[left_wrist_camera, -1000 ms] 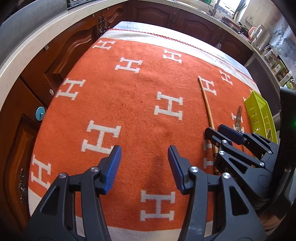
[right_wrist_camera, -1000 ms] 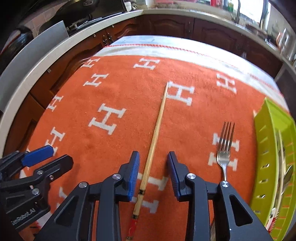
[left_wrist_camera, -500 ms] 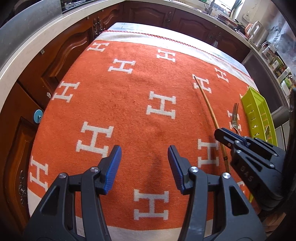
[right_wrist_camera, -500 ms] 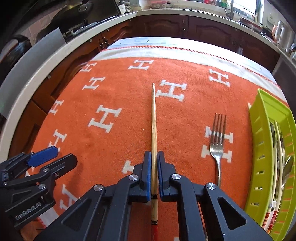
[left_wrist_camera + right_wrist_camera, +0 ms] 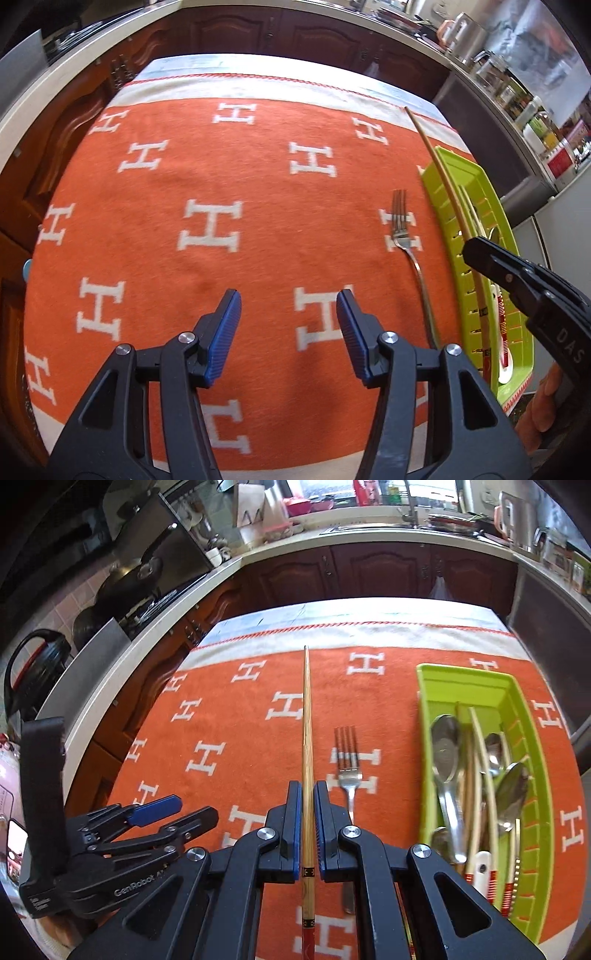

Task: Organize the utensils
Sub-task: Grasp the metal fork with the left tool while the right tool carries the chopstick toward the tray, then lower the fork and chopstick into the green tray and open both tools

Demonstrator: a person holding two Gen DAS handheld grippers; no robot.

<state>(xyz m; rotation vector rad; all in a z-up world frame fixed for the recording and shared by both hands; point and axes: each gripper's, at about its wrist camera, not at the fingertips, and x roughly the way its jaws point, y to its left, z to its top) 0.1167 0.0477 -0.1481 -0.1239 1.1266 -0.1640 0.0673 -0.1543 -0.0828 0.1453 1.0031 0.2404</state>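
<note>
My right gripper (image 5: 306, 786) is shut on a long wooden chopstick (image 5: 306, 720) near its red-banded end and holds it off the orange cloth, tip pointing away. In the left wrist view that chopstick (image 5: 447, 192) crosses above the left side of the green tray (image 5: 469, 162), with the right gripper (image 5: 476, 245) beside it. A steel fork (image 5: 400, 221) lies on the cloth just left of the tray. My left gripper (image 5: 288, 299) hovers over the cloth left of the fork, its jaws opening with nothing between them.
The green tray (image 5: 465, 674) holds several spoons and chopsticks. The orange cloth with white H marks (image 5: 207, 184) covers the table. Dark wooden cabinets and a counter ring the table; a pan and kettle stand on the counter at left.
The right gripper closed on the chopstick, lifted it off the cloth and carried it right, over the tray's edge. The left gripper moved right, nearer the fork.
</note>
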